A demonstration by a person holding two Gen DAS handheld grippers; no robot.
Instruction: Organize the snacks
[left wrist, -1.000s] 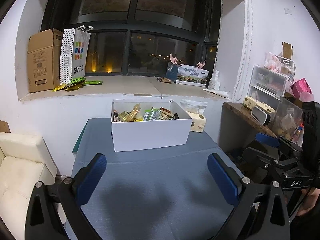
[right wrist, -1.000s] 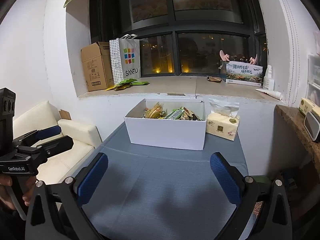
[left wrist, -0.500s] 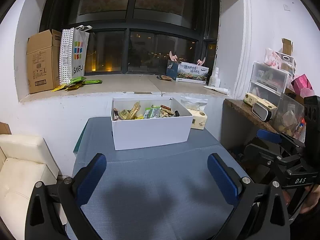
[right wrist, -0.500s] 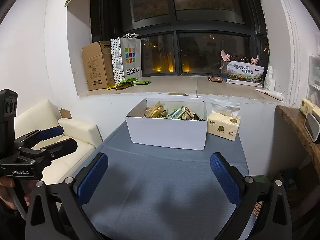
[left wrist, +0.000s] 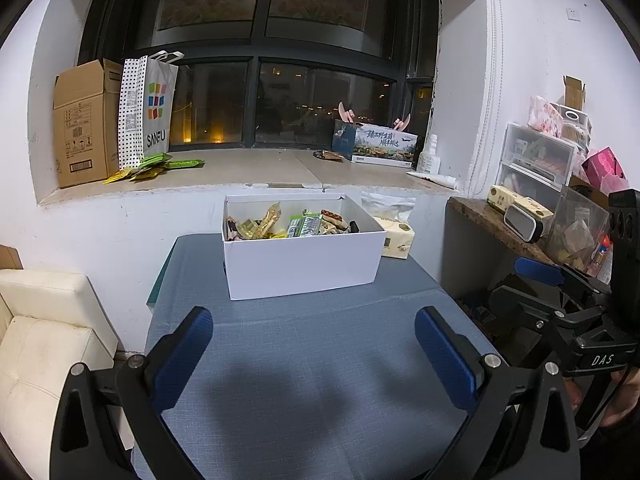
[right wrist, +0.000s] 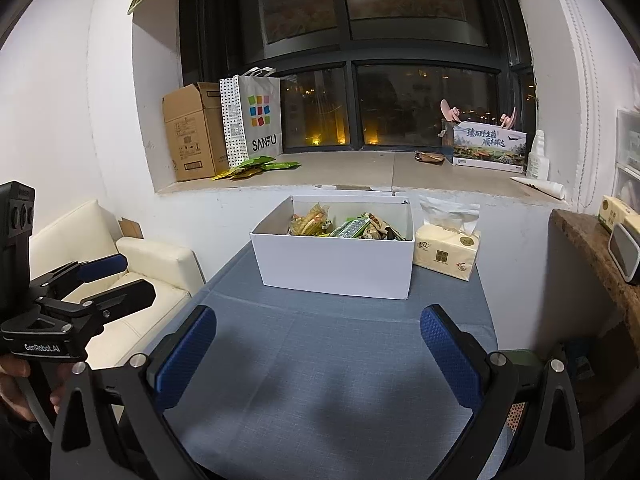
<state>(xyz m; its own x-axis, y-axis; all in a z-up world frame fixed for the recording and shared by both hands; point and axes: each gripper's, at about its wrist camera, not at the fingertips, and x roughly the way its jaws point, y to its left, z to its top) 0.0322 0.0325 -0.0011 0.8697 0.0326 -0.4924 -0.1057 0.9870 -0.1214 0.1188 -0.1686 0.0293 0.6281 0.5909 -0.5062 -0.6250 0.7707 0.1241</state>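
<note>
Left wrist view shows the left gripper [left wrist: 314, 346] spread wide over the blue table [left wrist: 320, 360], gripping nothing, with cluttered shelves [left wrist: 536, 160] at right. Right wrist view instead catches a cream sofa [right wrist: 136, 268]; the right gripper [right wrist: 318, 344] gapes equally, while the snacks [right wrist: 344, 226] sit in the white box [right wrist: 336, 268] (tissue pack [right wrist: 446, 254] just beside it).

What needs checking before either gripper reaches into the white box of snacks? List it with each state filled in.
1. Left gripper open, nothing held: ok.
2. Right gripper open, nothing held: ok.
3. White box open-topped, snacks visible inside: ok.
4. Blue table bare between grippers and box: ok.
5. Tissue pack beside the box, touching or apart: cannot tell.
6. Place to sort the snacks into: cannot tell.
</note>
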